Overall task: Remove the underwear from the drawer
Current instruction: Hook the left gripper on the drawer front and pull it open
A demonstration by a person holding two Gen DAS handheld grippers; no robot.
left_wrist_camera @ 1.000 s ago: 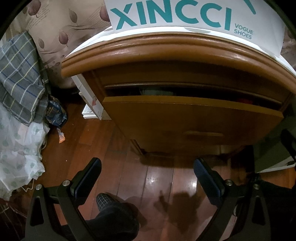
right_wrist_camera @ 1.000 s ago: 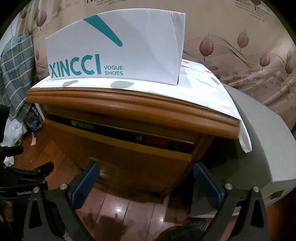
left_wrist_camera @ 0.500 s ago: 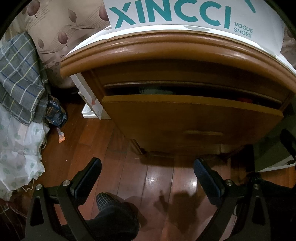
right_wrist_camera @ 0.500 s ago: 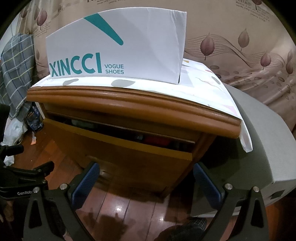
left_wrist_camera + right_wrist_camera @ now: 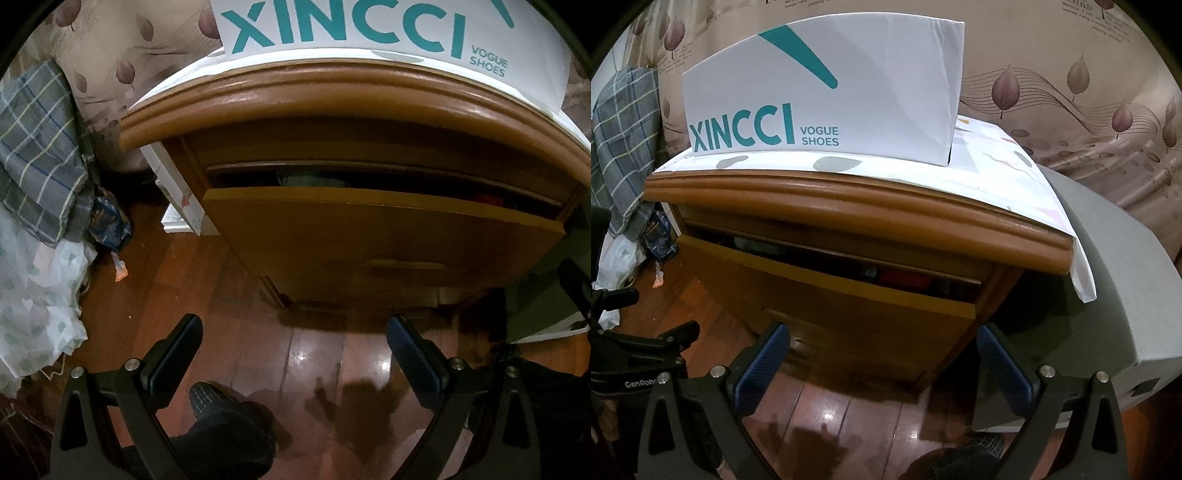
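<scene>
Wooden and brown, the bedside cabinet stands on a glossy plank floor, and its drawer is pulled out only a little, leaving a dark slit along the top. Through that slit some folded cloth shows: a pale greenish piece toward the left and a red piece toward the right. Whether these are the underwear cannot be told from so narrow a glimpse.

The left gripper hangs low in front of the cabinet with its jaws spread wide and nothing between them but floor. The drawer front, with its long flat handle, lies ahead of and above the fingers, well apart from them. The right gripper is likewise spread wide and empty, its blue pads just short of the drawer's lower right corner; the slit with the red cloth sits above and between its fingers, not touched.

On top of the cabinet lies a white patterned cloth, and on that a white shoe box with teal lettering. A grey box stands just beside the cabinet on the right. To the left a checked grey fabric hangs over a pale leafy sheet. A dark shoe shows at the bottom of the left view.
</scene>
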